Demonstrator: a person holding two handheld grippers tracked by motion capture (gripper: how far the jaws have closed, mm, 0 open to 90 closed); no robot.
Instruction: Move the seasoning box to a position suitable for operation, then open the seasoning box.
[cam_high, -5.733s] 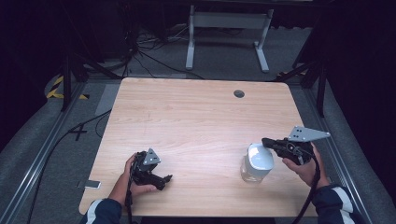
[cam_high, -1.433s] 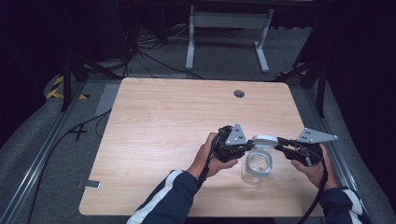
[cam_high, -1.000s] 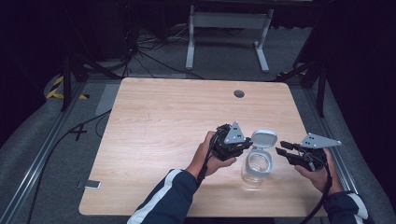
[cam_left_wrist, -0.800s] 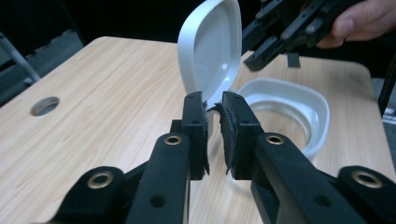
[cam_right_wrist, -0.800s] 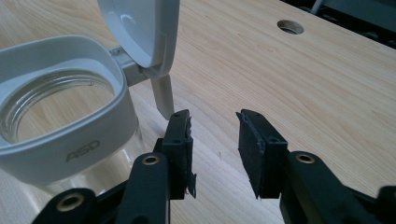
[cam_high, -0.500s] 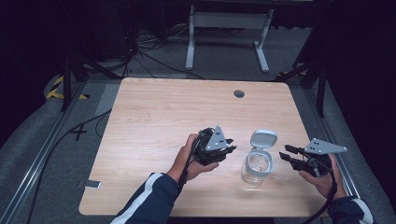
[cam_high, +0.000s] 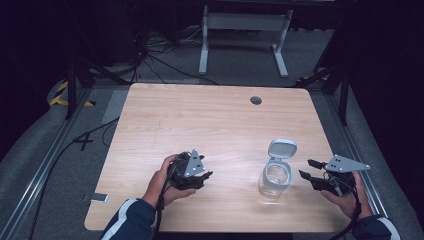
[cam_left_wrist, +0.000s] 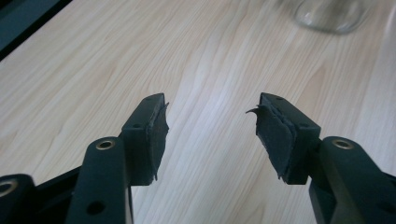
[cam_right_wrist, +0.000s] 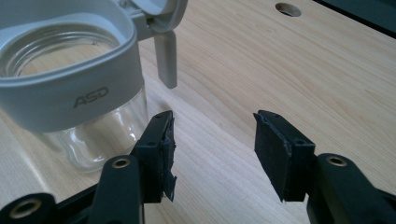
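Now both grippers, the left gripper (cam_high: 206, 175) and right gripper (cam_high: 306, 169), are standing apart empty-jawed, having just been opening, leaving the glass jar (cam_high: 274, 179) open-lidded near the table's (cam_high: 200, 120) right front, so backing away level is avoiding bumps.

- You had even overhead light on the pale wooden table (cam_high: 210, 125); the floor around it sank into near-black.
- Shadows stayed soft and short under your hands.
- In your left gripper view the glass jar (cam_left_wrist: 330, 14) was blurred at the top edge.
- Your right gripper view was sharp on the jar's grey collar (cam_right_wrist: 70, 100), with mild glare on wood.
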